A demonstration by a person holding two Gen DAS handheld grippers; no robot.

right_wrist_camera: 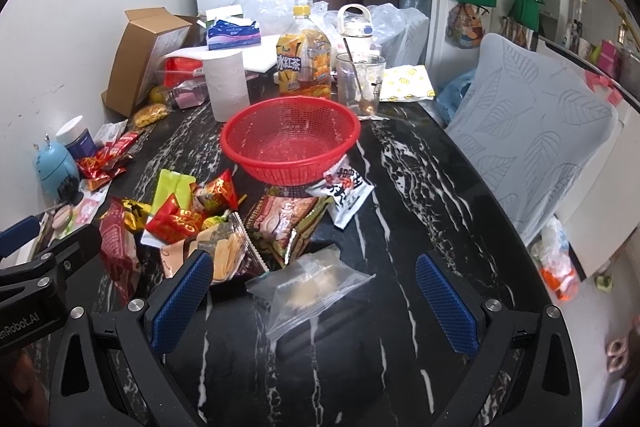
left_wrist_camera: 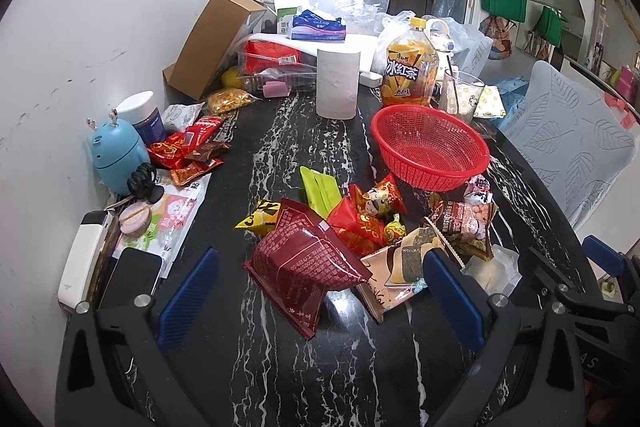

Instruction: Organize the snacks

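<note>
While no packet had yet been lifted, the step in hand was judged to be the first pick. At nine o'clock of the pile a blue gadget and loose red sachets were seen by the wall. The left gripper was held spread wide and empty over a maroon packet. The snacks were heaped mid-table, and the red basket, empty, was set at twelve o'clock of them, touching a white packet. The right gripper was likewise held released, with a clear bag lying between its fingers. A descent and a closing on that bag were judged to be called for next. The table was of black, white-veined marble, cluttered at its far end; a grey chair was stood at three o'clock.
</note>
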